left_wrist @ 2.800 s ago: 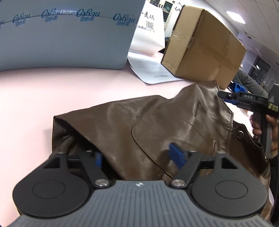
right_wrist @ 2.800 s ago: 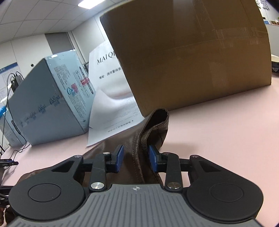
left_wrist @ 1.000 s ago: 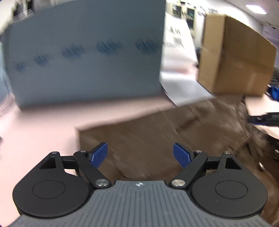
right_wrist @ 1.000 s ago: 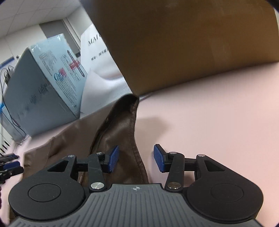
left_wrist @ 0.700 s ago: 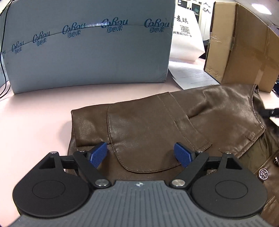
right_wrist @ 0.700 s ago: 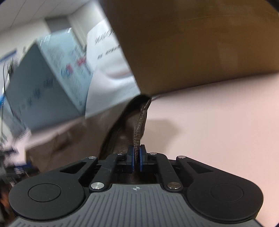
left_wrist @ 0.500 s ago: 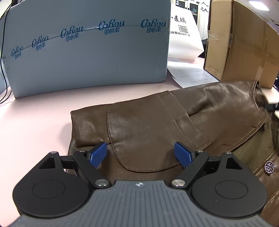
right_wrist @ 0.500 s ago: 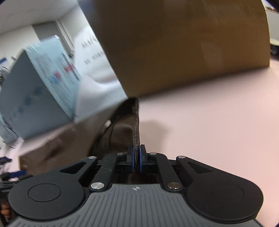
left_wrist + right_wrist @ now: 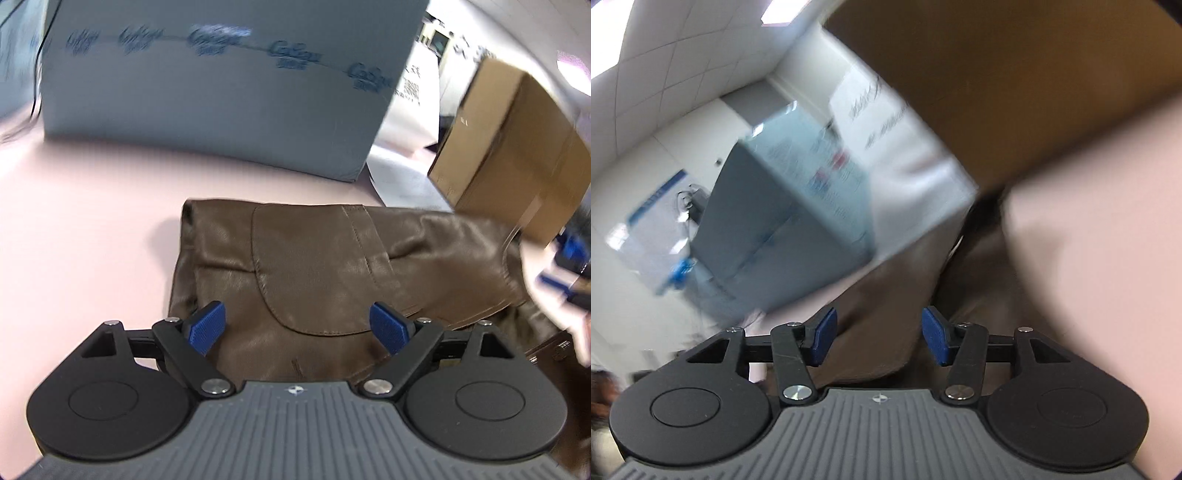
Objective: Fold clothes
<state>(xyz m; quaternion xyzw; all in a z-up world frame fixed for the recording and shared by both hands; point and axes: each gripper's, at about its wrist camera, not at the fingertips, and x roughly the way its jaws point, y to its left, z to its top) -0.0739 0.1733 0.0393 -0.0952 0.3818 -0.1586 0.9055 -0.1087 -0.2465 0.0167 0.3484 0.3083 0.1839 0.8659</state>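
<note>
A brown leather jacket lies folded on the pink table, its pocket flap facing up. My left gripper hovers over its near edge, open, with nothing between the blue pads. In the right wrist view the picture is blurred and tilted; the same brown jacket lies ahead of my right gripper, which stands open with nothing in it. At the right edge of the left wrist view the blurred right gripper shows beside the jacket.
A big grey-blue carton stands behind the jacket. White printed sheets lie at its right, and a brown cardboard box stands at the far right. Bare pink tabletop lies left of the jacket.
My right gripper, shut on the jacket's edge half a second ago, has opened and let it go while tilting fast. My left gripper stayed open and swung left over the jacket.
</note>
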